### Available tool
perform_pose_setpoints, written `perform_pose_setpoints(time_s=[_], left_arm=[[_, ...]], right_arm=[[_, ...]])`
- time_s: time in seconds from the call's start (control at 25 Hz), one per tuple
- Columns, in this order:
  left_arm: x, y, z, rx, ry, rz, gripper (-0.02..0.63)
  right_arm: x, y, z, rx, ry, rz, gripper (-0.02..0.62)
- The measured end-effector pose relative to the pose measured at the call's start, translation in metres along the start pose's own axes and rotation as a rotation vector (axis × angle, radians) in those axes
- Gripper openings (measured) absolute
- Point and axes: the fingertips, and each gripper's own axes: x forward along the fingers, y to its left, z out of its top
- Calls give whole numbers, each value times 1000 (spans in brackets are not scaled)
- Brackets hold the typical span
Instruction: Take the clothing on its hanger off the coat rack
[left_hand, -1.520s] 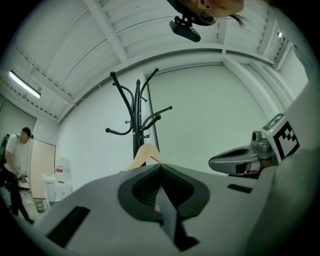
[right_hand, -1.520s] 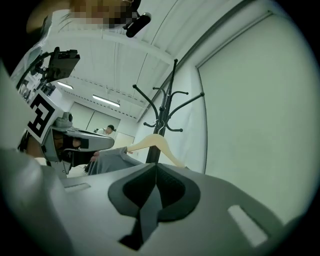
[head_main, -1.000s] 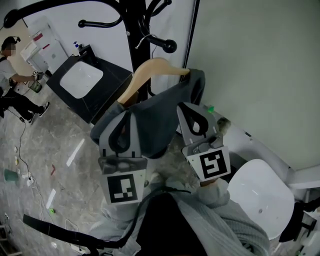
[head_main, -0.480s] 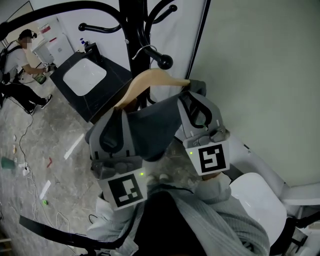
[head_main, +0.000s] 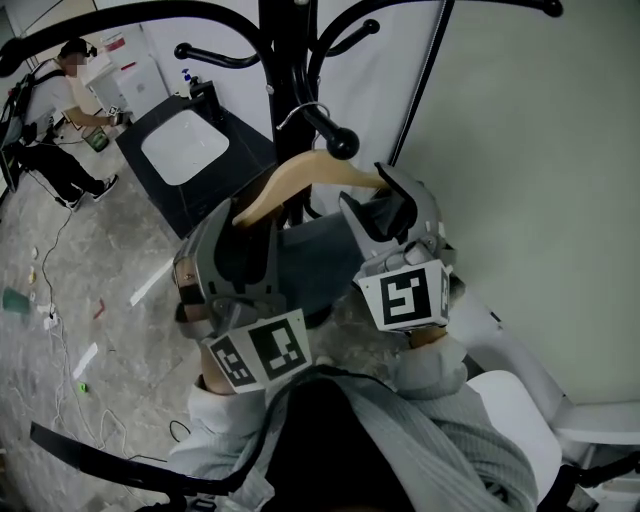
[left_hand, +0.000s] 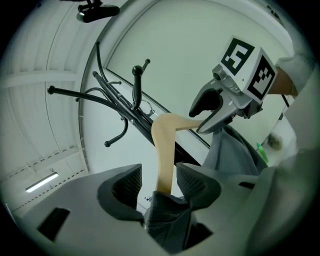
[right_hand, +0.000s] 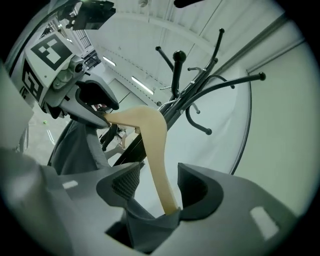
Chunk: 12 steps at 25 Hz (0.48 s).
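A black coat rack (head_main: 275, 60) rises at the middle of the head view, with curved arms spreading out at the top. Behind it to the left stands a black tabletop (head_main: 240, 150) with a white basin (head_main: 183, 160) set into it. A person (head_main: 55, 110) bends over near its far corner. A white seat (head_main: 520, 440) shows at the lower right.

The grey clothing (head_main: 315, 265) hangs close in front of the rack's pole, draped over a pale wooden hanger (head_main: 300, 175). The hanger's wire hook (head_main: 293, 113) sits at a ball-tipped arm of the rack, so the garment has not come off it.

The left tool (head_main: 235, 240) is at the hanger's left shoulder, the right tool (head_main: 385, 205) at its right shoulder. In the left gripper view the left tool (left_hand: 157, 182) has its jaws spreading, with the wooden arm and a fold of cloth between them and a gap on one side. In the right gripper view the right tool (right_hand: 157, 182) is likewise spreading, and the hanger arm stands clear between its pads.
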Motion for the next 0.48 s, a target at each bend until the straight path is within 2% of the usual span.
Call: perform_pose_setpoints(time_s=[0.16, 0.24, 0.36, 0.4, 0.48], left_arm=[[12, 0, -5, 70, 23, 42, 199], [16, -1, -6, 80, 21, 46, 195], [19, -3, -7, 84, 26, 23, 122], [19, -4, -8, 91, 31, 17, 109], [20, -5, -8, 102, 38, 12, 101]], right_arm=[[12, 4, 2, -24, -14, 11, 204], [16, 4, 2, -52, -15, -8, 202], [19, 0, 1, -96, -12, -50, 152], [19, -1, 1, -108, -11, -61, 121], [19, -2, 0, -128, -8, -74, 115]])
